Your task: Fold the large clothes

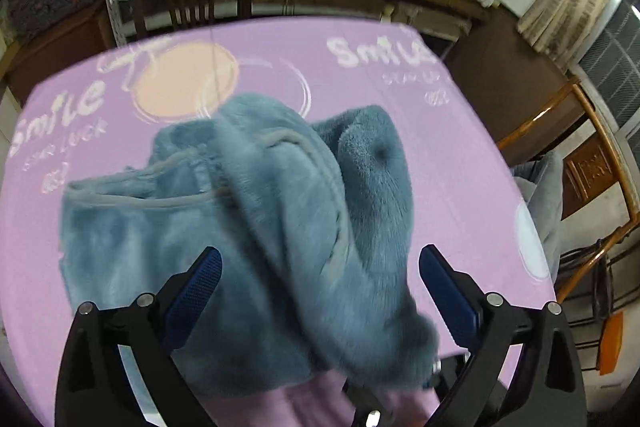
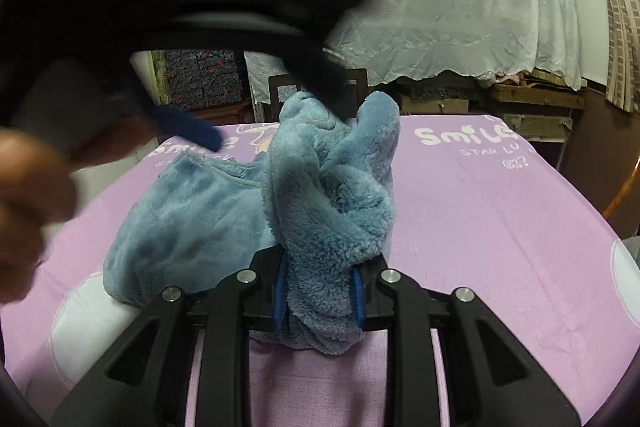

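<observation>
Garment: blue fleece garment (image 1: 256, 211), bunched and partly lifted, lying near the centre of the table (image 1: 460, 155); in the left wrist view a thick fold rises toward 1 o'clock and a flatter panel spreads toward 9 o'clock.
Right gripper: right gripper (image 2: 319, 291) clamped on a thick wad of the fleece, which bulges above and below the blue pads (image 2: 281, 287).
Left gripper: left gripper (image 1: 320, 283) spread wide, nothing between the fingers, poised over the near part of the garment; in the right wrist view it shows only as a dark blur at 10 o'clock.
Risk, slippage: the wad looks several layers thick; hidden layers may slide out under tension, in my judgement.
Risk, misfold: no clean edge or corner is exposed, so a grasp by the open gripper could take the wrong layer and skew the fold.
Table cover: purple cloth (image 2: 500, 227).
Legible print: "Smile" at 1 o'clock in the right wrist view, "STAR LU" beneath it, remainder cut off; smaller line unreadable.
</observation>
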{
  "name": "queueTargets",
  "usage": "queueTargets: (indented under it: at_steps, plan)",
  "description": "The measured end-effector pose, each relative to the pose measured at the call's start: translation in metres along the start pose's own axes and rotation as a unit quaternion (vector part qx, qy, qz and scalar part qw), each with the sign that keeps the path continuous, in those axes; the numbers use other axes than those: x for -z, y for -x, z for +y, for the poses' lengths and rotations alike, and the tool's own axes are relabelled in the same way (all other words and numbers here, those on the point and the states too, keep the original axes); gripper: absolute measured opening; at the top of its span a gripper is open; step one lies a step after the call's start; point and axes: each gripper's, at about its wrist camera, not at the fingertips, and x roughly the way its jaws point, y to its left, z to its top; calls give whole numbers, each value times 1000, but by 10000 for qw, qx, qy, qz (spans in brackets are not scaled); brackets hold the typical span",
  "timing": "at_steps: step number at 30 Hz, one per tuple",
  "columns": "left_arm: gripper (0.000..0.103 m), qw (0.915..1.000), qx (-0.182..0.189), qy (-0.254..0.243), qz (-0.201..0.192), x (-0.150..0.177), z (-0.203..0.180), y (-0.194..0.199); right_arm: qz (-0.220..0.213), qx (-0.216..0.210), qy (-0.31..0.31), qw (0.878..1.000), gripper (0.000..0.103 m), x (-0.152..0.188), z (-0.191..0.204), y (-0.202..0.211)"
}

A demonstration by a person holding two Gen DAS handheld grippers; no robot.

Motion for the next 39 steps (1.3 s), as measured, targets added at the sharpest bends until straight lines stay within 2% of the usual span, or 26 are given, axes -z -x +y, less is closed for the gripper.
queueTargets:
  at_steps: [1,3,4,5,7,9,10,13,16,17,18,23,29,32,35,39]
  plan:
    - [99,9999,36,41,100,-3,1,-8,3,-3,31,10000,24,0,2,0]
    - [77,9997,31,164,197,-7,8,-20,8,-22,124,9999,24,2,4,1]
    - [50,9993,121,177,291,-9,10,-26,9,-28,165,9999,24,2,5,1]
    - [33,9984,315,255,393,-10,15,-30,16,-37,219,9998,24,3,7,1]
    - [28,9976,438,370,394,-13,23,-32,50,-68,264,9996,24,3,10,1]
    - [26,9983,400,304,288,-15,25,-28,168,-115,263,9994,27,2,8,-3]
    - [25,9985,393,294,261,-16,26,-26,209,-158,250,9993,32,2,6,-4]
    - [25,9992,332,209,112,-17,26,-16,237,-114,281,9993,38,2,2,-4]
    - [24,9995,277,132,-46,-16,29,-4,243,11,473,9986,39,3,7,-2]
    - [24,9995,265,113,-118,-15,33,2,204,29,542,9983,37,4,10,0]
    - [24,9994,272,110,-166,-13,35,8,154,20,640,9978,27,4,15,3]
    - [24,9980,244,103,-567,-4,61,46,-108,-131,823,9965,22,-11,37,18]
    - [25,9950,35,284,-962,14,117,85,-237,-370,1312,9904,21,-35,89,25]
    - [25,9926,62,589,-1062,33,162,94,-214,-544,1594,9855,21,-36,125,22]
    - [25,9901,147,922,-1052,54,200,91,-105,-728,1902,9790,21,-33,159,14]
    - [26,9859,346,1408,-840,83,251,63,343,-983,2277,9682,22,-14,199,-7]
